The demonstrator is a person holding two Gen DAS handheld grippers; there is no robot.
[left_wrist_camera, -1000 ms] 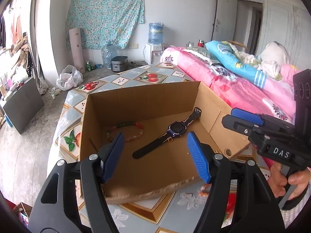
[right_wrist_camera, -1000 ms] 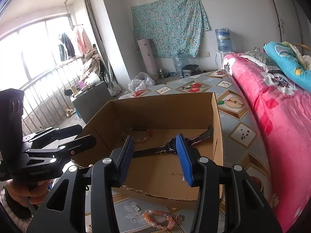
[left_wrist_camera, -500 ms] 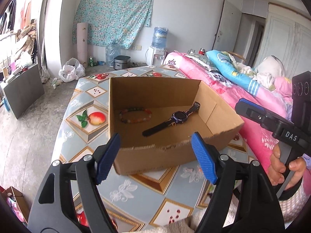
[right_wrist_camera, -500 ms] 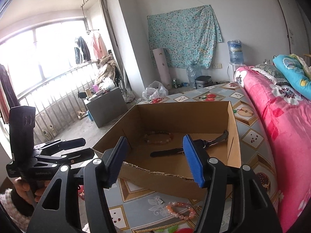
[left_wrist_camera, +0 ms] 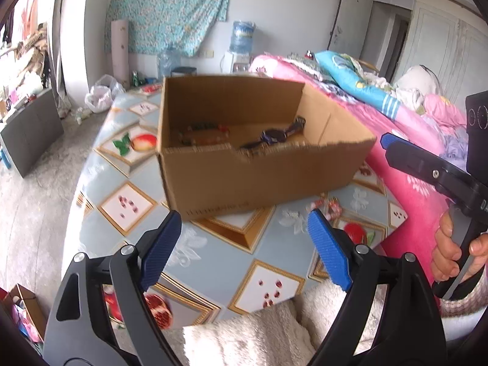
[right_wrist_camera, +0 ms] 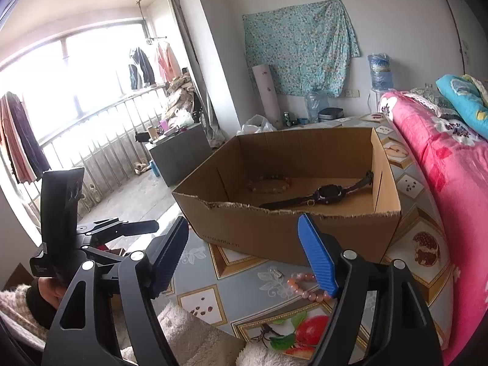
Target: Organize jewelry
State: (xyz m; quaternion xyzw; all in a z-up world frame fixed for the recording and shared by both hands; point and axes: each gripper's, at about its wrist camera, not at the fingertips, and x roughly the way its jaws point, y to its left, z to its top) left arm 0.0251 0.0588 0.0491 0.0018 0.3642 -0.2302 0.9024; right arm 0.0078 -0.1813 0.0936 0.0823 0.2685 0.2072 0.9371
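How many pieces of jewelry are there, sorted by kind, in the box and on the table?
Bracelets: 2, one in the box, one on the table
Watches: 1, in the box
Small metal clips: 1, on the table
Total: 4

Pink bed quilt (right_wrist_camera: 451,164), blue water jug (left_wrist_camera: 242,35), floral wall cloth (right_wrist_camera: 300,47), grey cabinet (left_wrist_camera: 30,128)

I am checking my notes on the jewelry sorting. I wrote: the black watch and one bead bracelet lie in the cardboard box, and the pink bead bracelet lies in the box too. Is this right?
Not quite. The pink bead bracelet is not in the cardboard box; it lies on the tablecloth in front of it, as the right wrist view shows. The black watch and the other bead bracelet do lie inside.
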